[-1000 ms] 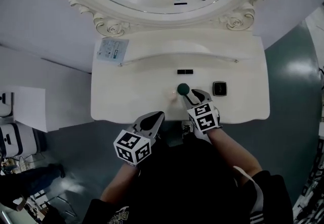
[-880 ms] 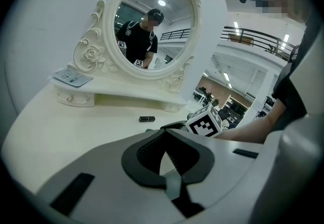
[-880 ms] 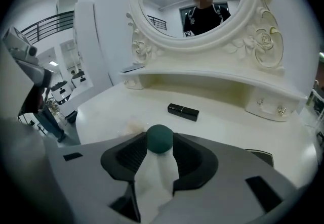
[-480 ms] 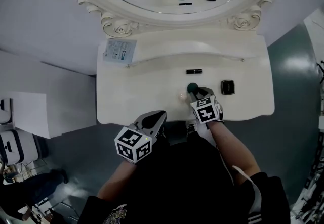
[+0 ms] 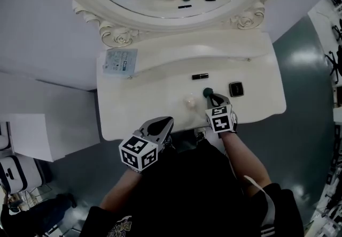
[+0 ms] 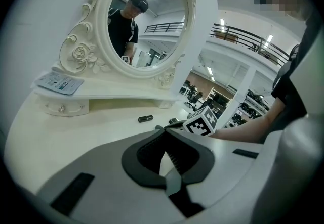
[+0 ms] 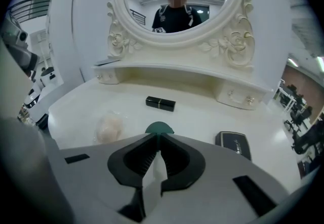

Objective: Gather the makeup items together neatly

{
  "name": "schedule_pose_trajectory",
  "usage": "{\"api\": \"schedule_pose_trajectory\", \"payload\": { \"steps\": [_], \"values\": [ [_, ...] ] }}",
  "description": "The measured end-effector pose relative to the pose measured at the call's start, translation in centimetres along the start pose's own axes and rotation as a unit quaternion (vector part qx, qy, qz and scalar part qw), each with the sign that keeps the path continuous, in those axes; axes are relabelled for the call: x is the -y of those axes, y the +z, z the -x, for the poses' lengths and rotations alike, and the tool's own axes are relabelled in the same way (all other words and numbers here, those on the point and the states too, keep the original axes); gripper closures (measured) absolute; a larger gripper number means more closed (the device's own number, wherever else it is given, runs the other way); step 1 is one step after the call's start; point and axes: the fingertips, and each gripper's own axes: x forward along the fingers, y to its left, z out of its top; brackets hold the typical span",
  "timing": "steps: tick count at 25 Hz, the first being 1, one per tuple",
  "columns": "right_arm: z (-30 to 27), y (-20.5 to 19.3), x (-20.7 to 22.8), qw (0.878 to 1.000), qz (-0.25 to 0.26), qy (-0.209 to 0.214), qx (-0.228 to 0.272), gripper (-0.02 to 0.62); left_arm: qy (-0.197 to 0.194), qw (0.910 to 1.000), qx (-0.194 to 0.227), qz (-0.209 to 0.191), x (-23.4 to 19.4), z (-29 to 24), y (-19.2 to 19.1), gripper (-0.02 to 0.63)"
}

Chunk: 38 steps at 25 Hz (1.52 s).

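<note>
Several makeup items lie on the white vanity table [image 5: 139, 107]: a black lipstick tube [image 5: 200, 76] [image 7: 160, 103], a black compact [image 5: 235, 89] [image 7: 233, 143], a beige puff in clear wrap [image 5: 189, 102] [image 7: 110, 128] and a round green puff [image 5: 207, 92] [image 7: 159, 127]. My right gripper [image 5: 212, 98] [image 7: 156, 136] has just been closing; its tips now pinch the green puff's near edge, between the beige puff and the compact. My left gripper [image 5: 160, 123] [image 6: 165, 129] hovers at the table's front edge, shut and empty.
A printed leaflet [image 5: 118, 62] [image 6: 59, 82] lies on the raised shelf at the back left. The ornate oval mirror frame [image 5: 115, 30] rises behind the shelf. Small drawers [image 7: 238, 97] sit under the shelf. The person's body stands close against the front edge.
The right gripper's jaws have closed, and the green puff has shifted right with them, away from the beige puff and nearer the compact. The left gripper stays at the front edge.
</note>
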Motion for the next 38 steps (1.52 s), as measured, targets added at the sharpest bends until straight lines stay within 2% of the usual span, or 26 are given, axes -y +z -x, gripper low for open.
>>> {"api": "schedule_pose_trajectory", "payload": {
  "steps": [3, 7, 16, 22, 23, 25, 26, 31, 34, 36, 38],
  "values": [
    [0.9, -0.6, 2.7, 0.999, -0.04, -0.036, 0.004, 0.546, -0.011, 0.9999, -0.005, -0.003, 0.0, -0.3, 0.0, 0.598],
    [0.8, -1.6, 5.4, 0.996, -0.063, -0.063, -0.005, 0.546, -0.018, 0.9998, -0.01, -0.005, 0.0, -0.6, 0.0, 0.598],
    [0.1, -2.8, 4.8, 0.997, -0.066, -0.034, -0.029, 0.546, -0.015, 0.9998, -0.014, 0.001, -0.2, -1.3, -0.1, 0.598],
    [0.0, -2.8, 4.6, 0.997, -0.067, -0.021, -0.025, 0.543, -0.016, 0.9998, -0.013, 0.001, 0.1, -1.8, 0.0, 0.598],
    [0.1, -2.7, 4.4, 0.997, -0.07, -0.016, -0.024, 0.53, -0.017, 0.9998, -0.012, 0.001, 0.2, -1.9, 0.0, 0.598],
    [0.7, -2.4, 4.2, 0.997, -0.072, -0.009, -0.018, 0.445, -0.018, 0.9998, -0.012, 0.0, 0.3, -2.0, 0.1, 0.598],
    [1.2, -2.0, 4.0, 0.998, -0.067, -0.008, -0.012, 0.433, -0.018, 0.9998, -0.011, 0.0, 0.4, -2.0, 0.2, 0.598],
    [3.0, 1.3, 2.9, 1.0, -0.009, 0.005, 0.029, 0.419, -0.016, 0.9999, -0.004, 0.004, 0.5, -2.0, 0.2, 0.598],
    [2.3, 3.5, 1.7, 0.996, 0.075, 0.028, 0.035, 0.419, -0.012, 0.9999, 0.001, 0.007, 0.4, -1.7, 0.2, 0.598],
    [0.9, 4.7, 1.0, 0.985, 0.163, 0.05, 0.015, 0.42, -0.008, 0.9999, 0.004, 0.011, 0.2, -1.3, 0.0, 0.598],
    [-1.0, 5.6, 0.6, 0.966, 0.25, 0.067, -0.011, 0.419, 0.001, 0.9998, 0.008, 0.019, -0.1, -0.9, -0.2, 0.598]
  ]
}}
